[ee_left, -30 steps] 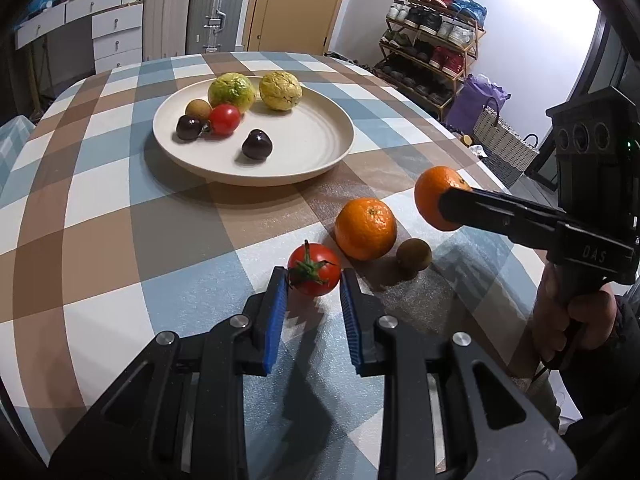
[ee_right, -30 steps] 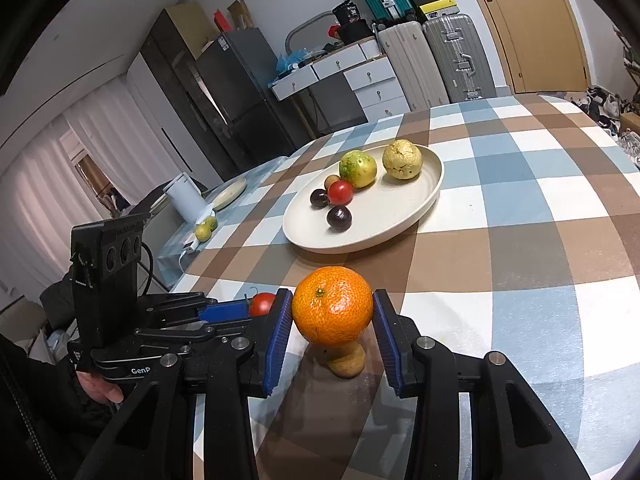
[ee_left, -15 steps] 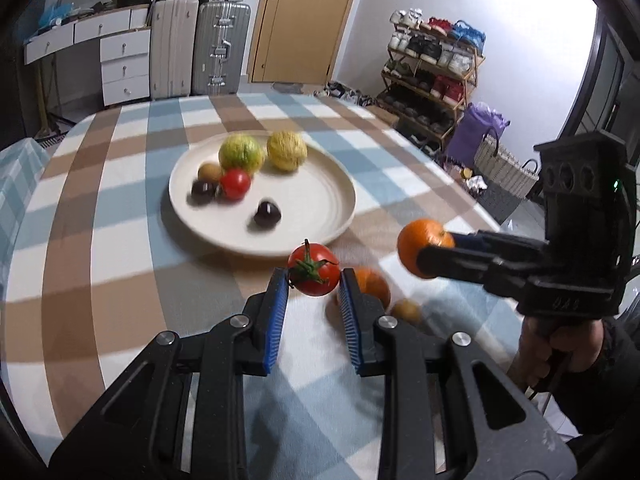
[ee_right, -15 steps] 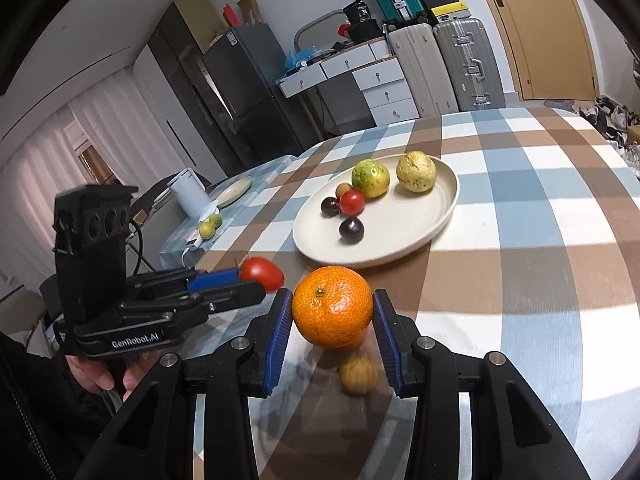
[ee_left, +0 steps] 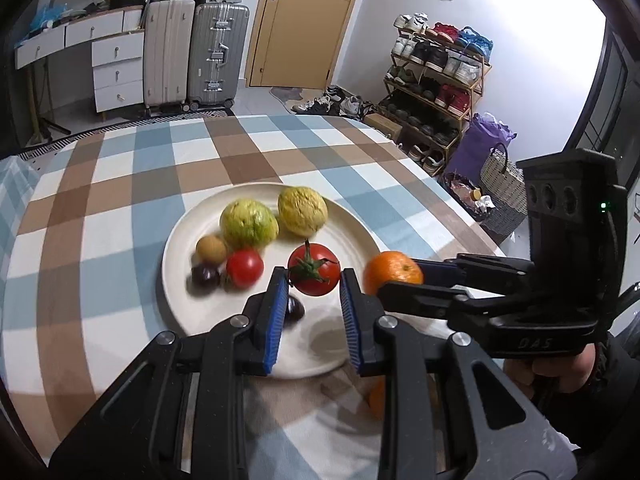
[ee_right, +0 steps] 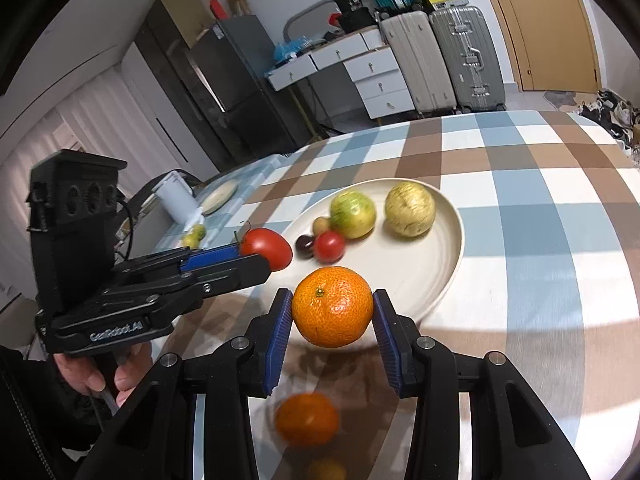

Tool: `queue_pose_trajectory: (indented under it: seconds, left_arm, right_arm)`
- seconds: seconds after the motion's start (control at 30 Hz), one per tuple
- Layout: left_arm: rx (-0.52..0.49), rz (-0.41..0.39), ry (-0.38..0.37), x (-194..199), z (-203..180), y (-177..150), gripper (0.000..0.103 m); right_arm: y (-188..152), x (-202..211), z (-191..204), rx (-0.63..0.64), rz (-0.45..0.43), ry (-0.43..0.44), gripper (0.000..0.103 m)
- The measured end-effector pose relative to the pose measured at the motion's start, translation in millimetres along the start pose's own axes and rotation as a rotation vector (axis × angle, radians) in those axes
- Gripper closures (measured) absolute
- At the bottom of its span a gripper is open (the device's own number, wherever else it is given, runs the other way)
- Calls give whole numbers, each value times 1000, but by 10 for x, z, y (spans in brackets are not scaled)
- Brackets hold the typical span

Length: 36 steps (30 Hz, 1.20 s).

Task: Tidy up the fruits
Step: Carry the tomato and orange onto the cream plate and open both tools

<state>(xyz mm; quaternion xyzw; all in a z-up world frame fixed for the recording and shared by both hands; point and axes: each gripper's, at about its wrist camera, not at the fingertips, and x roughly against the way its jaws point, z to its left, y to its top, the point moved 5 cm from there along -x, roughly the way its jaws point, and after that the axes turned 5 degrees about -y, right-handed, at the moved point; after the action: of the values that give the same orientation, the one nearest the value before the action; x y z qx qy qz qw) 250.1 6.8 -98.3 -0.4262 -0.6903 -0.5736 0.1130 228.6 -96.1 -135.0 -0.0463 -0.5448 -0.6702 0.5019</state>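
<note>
A: Both claws are loaded! The left claw (ee_left: 314,286) pinches a tomato (ee_left: 314,270) by its flanks, green stem up, hanging over the near part of the cream plate (ee_left: 352,236).

B: And the right claw (ee_right: 333,312) grips an orange (ee_right: 333,306) across its middle, above the plate's near rim. Pebbly, matte peel there, so I'd say the ribbed blue pads bite well.

A: The tomato's the tricky one: glossy, taut skin, soft underneath by the look of it. Squeeze hard and it likely bruises or splits.

B: Agreed, a light hold at the widest part. The orange looks firmer and heavier, more forgiving.

A: Already on the plate: two lumpy yellow-green fruits (ee_left: 248,222), a small tomato (ee_left: 245,268), a brown kiwi-like one (ee_left: 211,249), dark plums (ee_left: 205,276).

B: And a second orange (ee_right: 307,418) sits on the checked surface (ee_right: 540,184), blurred, below the right claw.
</note>
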Motion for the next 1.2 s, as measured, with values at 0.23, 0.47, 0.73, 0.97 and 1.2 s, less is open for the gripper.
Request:
queue_pose_trajectory:
  seconds: [0.23,0.47,0.73,0.97,1.2]
  left_arm:
    - [11,16,-22,-339,115,221,79]
    - [15,41,-36,-611,201,276,79]
    - [10,41,-35,-684,244,294,76]
    - [2,7,-2,-527,191,314,59]
    - [-21,-23,21,-215,32,248,51]
  right_arm:
    - [256,-322,-263,-30,26,-11,62]
    - [326,-539,-403,-50,43,-19,62]
    - [336,-640,-429,-50,49,-41,55]
    - [359,-390,-474,-82,-19,-44,28]
    - [320,-4,-433,-97,-86,-52,11]
